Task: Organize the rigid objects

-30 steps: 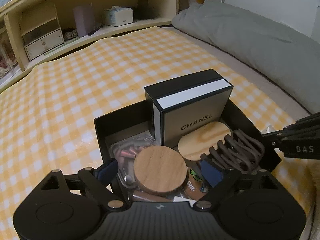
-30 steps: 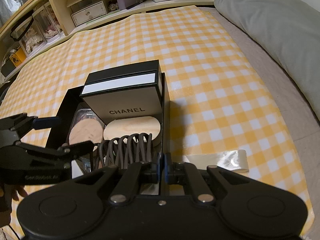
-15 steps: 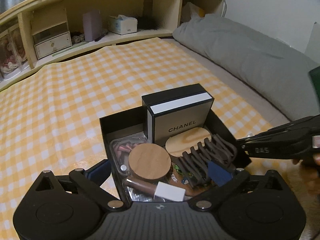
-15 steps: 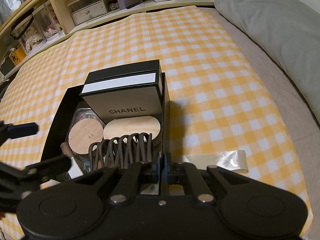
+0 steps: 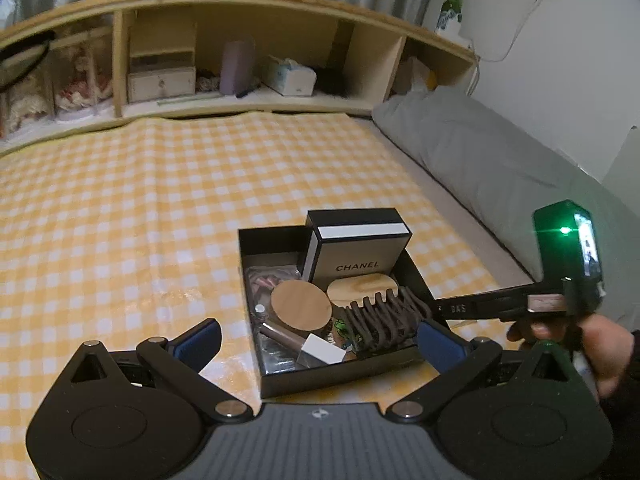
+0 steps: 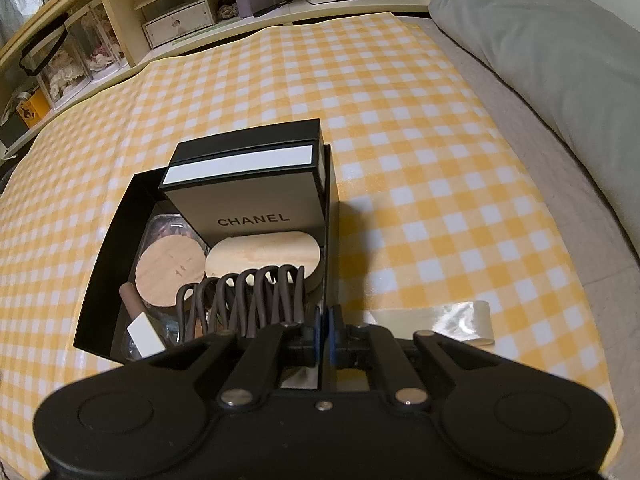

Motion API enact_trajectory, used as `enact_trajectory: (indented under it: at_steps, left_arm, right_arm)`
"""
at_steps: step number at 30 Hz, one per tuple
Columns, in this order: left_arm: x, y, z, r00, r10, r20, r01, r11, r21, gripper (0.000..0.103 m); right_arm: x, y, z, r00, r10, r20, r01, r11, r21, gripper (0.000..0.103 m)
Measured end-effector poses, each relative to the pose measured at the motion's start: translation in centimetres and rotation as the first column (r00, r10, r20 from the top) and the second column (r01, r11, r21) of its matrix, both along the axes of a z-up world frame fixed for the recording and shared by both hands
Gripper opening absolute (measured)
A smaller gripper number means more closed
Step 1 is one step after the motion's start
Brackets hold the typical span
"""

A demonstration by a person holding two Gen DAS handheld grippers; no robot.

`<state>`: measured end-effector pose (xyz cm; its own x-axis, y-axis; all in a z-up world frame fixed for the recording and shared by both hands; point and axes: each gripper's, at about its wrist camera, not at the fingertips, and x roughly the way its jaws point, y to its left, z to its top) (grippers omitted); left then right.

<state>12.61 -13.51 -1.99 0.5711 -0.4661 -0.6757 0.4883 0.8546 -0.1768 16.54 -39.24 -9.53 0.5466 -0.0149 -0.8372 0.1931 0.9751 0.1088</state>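
Note:
A black open box (image 5: pixel 276 382) (image 6: pixel 102 280) sits on the yellow checked cloth. It holds a Chanel carton (image 5: pixel 358 254) (image 6: pixel 248 192), a round wooden lid (image 5: pixel 301 306) (image 6: pixel 170 274), an oval wooden piece (image 5: pixel 362 284) (image 6: pixel 264 250), a brown hair claw (image 5: pixel 380 318) (image 6: pixel 244 300) and a brown tube with a white cap (image 5: pixel 304 346) (image 6: pixel 140 328). My left gripper (image 5: pixel 320 344) is open and empty, raised in front of the box. My right gripper (image 6: pixel 325 326) is shut on the box's right wall at its near corner; it also shows in the left wrist view (image 5: pixel 500 304).
A strip of clear tape (image 6: pixel 436 316) lies on the cloth right of the box. A grey pillow (image 5: pixel 500 160) (image 6: pixel 560 48) lies along the right. A wooden shelf (image 5: pixel 240 100) with a tissue box and a small drawer stands behind the cloth.
My left gripper has pulled back and up, away from the box, still open and empty. My right gripper has stayed shut on the box wall.

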Motion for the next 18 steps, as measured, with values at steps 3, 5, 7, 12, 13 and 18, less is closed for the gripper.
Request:
enact_trajectory:
  at_steps: [3,5,7,12,13,18]
  left_arm:
    - [-1.5,0.7,0.8,1.0,0.005,0.024,-0.005,1.0,0.005,0.103]
    - [-2.3,1.2,1.1,1.0,0.01,0.029,-0.01,1.0,0.003,0.103]
    - [-3.2,1.8,1.4,0.999,0.018,0.033,-0.018,1.0,0.0,0.103]
    - [-5.0,3.0,1.7,0.998,0.051,0.037,-0.051,0.999,-0.003,0.103]
    - [-5.2,3.2,1.7,0.997,0.057,0.044,-0.056,0.998,-0.008,0.103]
    - [-5.7,4.4,1.8,0.992,0.102,0.071,-0.101,0.995,-0.023,0.103]
  right_arm:
    - [0.0,0.0,0.0,1.0,0.0,0.0,0.0,1.0,0.0,0.005]
    - [0.0,0.0,0.0,1.0,0.0,0.0,0.0,1.0,-0.001,0.005]
    - [0.0,0.0,0.0,1.0,0.0,0.0,0.0,1.0,-0.001,0.005]
    - [-0.1,0.4,0.0,1.0,0.008,-0.011,-0.008,1.0,-0.025,0.006]
    - [-0.2,0.6,0.1,1.0,0.01,-0.013,-0.01,0.999,-0.035,0.007]
    - [-1.5,1.4,1.9,1.0,-0.012,0.026,0.014,0.996,-0.088,0.022]
